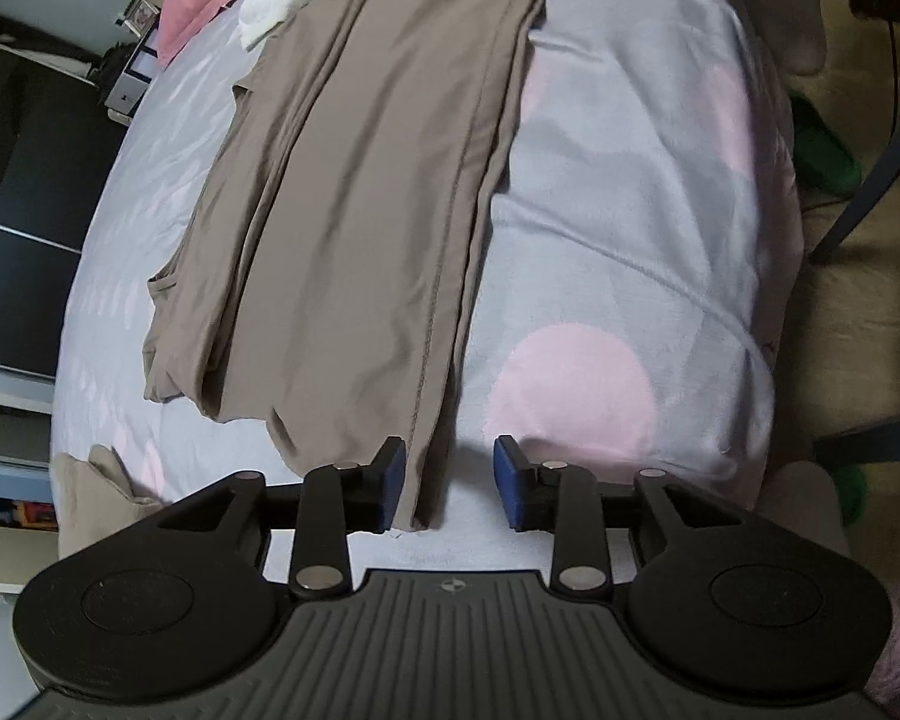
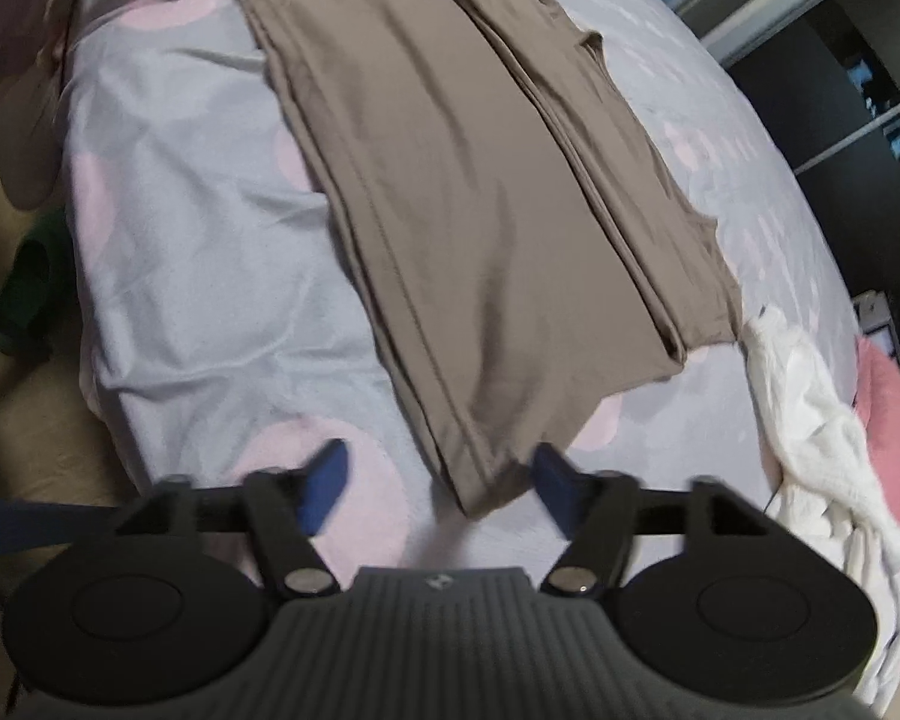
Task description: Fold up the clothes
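Both grippers stand open and hold nothing: left gripper [image 1: 447, 483] straddles one end of the taupe garment [image 1: 354, 210], right gripper [image 2: 438, 495] hovers at the opposite end [image 2: 480, 468]. We note the garment lies flat on the bed [image 1: 630, 228] as a long strip, sides folded in. We judge it light, soft, limp, likely to sag; best pinched at the end corners through all layers. Cover looks soft and wrinkled. White cloth [image 2: 810, 408] at 3 o'clock, pink pillow [image 2: 894, 414] beyond; dark cabinets along the wall.

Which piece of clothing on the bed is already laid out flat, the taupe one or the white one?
The taupe garment, spread long and flat with its sides folded in; the white garment lies crumpled beside it.
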### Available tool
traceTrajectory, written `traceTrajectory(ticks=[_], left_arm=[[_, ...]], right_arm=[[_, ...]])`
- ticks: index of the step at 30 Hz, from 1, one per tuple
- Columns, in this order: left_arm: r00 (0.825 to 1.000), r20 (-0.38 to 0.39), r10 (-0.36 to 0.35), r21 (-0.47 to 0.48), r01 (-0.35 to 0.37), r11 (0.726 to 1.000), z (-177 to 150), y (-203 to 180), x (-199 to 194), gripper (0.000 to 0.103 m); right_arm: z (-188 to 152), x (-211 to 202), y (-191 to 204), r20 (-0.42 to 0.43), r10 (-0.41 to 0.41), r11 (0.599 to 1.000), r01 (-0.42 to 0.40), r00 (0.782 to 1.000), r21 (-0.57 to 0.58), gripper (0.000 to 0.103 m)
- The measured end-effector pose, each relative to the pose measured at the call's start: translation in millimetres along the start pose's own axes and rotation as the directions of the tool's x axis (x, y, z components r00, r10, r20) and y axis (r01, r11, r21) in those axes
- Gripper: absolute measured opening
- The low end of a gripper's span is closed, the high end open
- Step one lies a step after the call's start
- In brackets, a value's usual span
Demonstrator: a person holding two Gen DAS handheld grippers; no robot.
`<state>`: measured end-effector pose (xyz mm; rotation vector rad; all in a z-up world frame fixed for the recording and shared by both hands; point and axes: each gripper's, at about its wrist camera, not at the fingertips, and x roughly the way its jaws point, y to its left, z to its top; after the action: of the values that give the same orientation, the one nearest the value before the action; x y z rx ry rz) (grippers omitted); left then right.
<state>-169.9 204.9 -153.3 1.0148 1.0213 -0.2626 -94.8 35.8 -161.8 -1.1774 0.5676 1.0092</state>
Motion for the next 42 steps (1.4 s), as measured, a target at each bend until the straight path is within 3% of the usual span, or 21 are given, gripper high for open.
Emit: traceTrajectory(ticks=[7,8,9,10,15,18,19,22,25,26,29,42], left_arm=[[0.997,-0.045,0.058,0.047,-0.056,0.997,5,-7,16,0.031],[0.997,-0.043,0.065,0.045,-0.063,0.997,7,-7,18,0.031],[0.997,-0.041,0.068,0.037,-0.067,0.997,7,-7,19,0.031],[0.997,-0.039,0.072,0.029,-0.071,0.997,8,-8,19,0.031],[0.995,-0.044,0.088,0.032,-0.086,0.996,11,-11,23,0.031],[0.994,-0.051,0.097,0.027,-0.095,0.995,13,-16,28,0.031],[0.993,-0.052,0.103,0.03,-0.102,0.994,14,-18,30,0.031],[0.992,-0.055,0.11,0.04,-0.108,0.993,15,-19,30,0.03],[0.994,-0.063,0.094,-0.008,-0.095,0.995,17,-13,29,0.013],[0.993,-0.063,0.101,-0.016,-0.102,0.995,17,-12,29,0.006],[0.992,-0.063,0.11,-0.034,-0.112,0.993,19,-10,23,0.001],[0.978,-0.023,0.209,-0.163,-0.21,0.964,23,21,-14,0.0]], right_arm=[[0,-2,11,0.014,-0.081,0.993,0.082,0.997,-0.084,0.072],[0,0,14,0.007,-0.107,0.988,0.107,0.994,-0.108,0.066],[-1,2,19,0.01,-0.135,0.98,0.135,0.991,-0.146,0.047],[-2,3,25,0.017,-0.158,0.968,0.159,0.987,-0.193,0.042],[-6,13,46,0.023,-0.204,0.915,0.199,0.979,-0.351,0.038],[-5,21,46,0.025,-0.216,0.904,0.21,0.976,-0.372,0.035],[-4,23,46,0.024,-0.219,0.904,0.212,0.975,-0.372,0.035],[-2,28,44,0.015,-0.221,0.907,0.211,0.975,-0.365,0.018],[-1,29,44,0.021,-0.236,0.907,0.228,0.971,-0.354,0.005],[-1,28,44,0.024,-0.24,0.909,0.233,0.97,-0.345,0.005],[2,22,41,0.037,-0.254,0.915,0.252,0.967,-0.315,0.004],[19,-5,4,0.095,-0.36,0.922,0.369,0.928,-0.117,0.002]])
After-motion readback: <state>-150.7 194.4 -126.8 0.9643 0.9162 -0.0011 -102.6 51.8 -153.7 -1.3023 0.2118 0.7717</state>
